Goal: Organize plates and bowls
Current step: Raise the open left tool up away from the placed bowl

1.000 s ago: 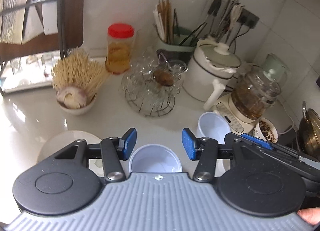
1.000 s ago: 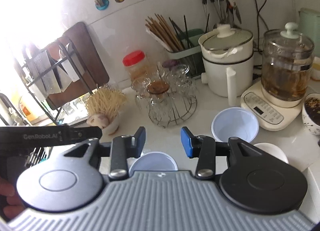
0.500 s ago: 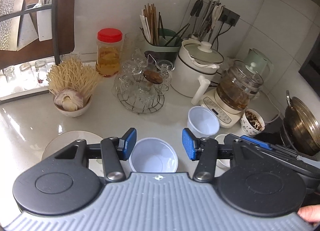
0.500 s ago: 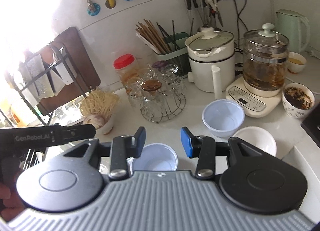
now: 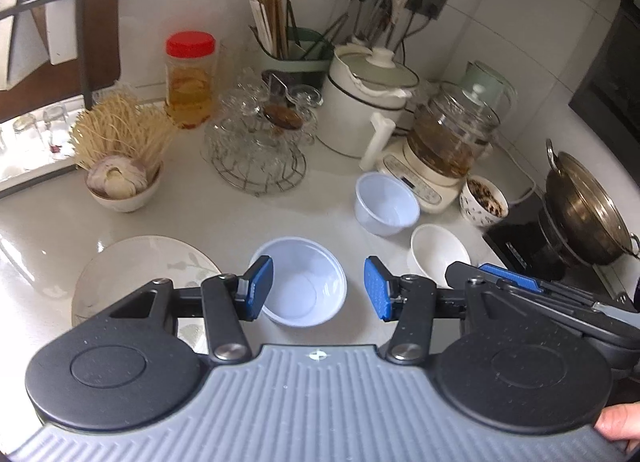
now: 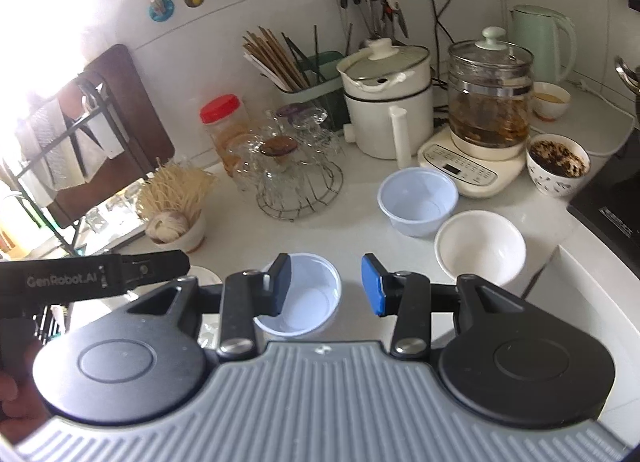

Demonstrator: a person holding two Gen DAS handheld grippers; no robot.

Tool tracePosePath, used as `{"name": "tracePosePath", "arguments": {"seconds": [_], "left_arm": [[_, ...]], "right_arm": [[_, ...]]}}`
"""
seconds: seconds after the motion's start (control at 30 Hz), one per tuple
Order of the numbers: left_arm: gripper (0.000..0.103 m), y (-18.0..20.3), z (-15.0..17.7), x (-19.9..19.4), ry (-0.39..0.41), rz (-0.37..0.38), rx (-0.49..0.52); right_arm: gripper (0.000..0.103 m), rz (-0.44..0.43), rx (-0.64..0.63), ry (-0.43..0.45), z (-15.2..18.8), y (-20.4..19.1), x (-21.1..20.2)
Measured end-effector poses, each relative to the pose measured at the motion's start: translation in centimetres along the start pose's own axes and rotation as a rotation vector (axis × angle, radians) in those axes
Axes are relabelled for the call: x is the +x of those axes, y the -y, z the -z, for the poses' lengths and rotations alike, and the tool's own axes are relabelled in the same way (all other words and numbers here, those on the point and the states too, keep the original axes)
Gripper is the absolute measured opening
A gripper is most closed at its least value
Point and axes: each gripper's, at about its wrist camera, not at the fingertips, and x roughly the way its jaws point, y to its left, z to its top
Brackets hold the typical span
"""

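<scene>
On the white counter (image 5: 224,218), both views now show more: left gripper (image 5: 318,288) and right gripper (image 6: 326,286) hover apart-jawed, seemingly empty, above the near-edge bowl (image 5: 304,282).

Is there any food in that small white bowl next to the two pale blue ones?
No, the white bowl is empty; its bare inside shows, just like the two pale blue bowls beside it.

white counter (image 5: 224,218) | plate (image 5: 132,262) | pale-blue bowls (image 5: 304,286) (image 5: 386,208) | white bowl (image 5: 438,252)
</scene>
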Motion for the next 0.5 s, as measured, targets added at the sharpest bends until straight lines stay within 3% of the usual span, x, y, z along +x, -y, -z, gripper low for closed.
{"name": "tracePosePath", "arguments": {"seconds": [0.5], "left_arm": [[0.056, 1.3, -0.7, 3.6, -0.068, 0.043, 0.032]], "right_arm": [[0.043, 0.069, 0.073, -0.028, -0.1, 2.4, 1.3]]}}
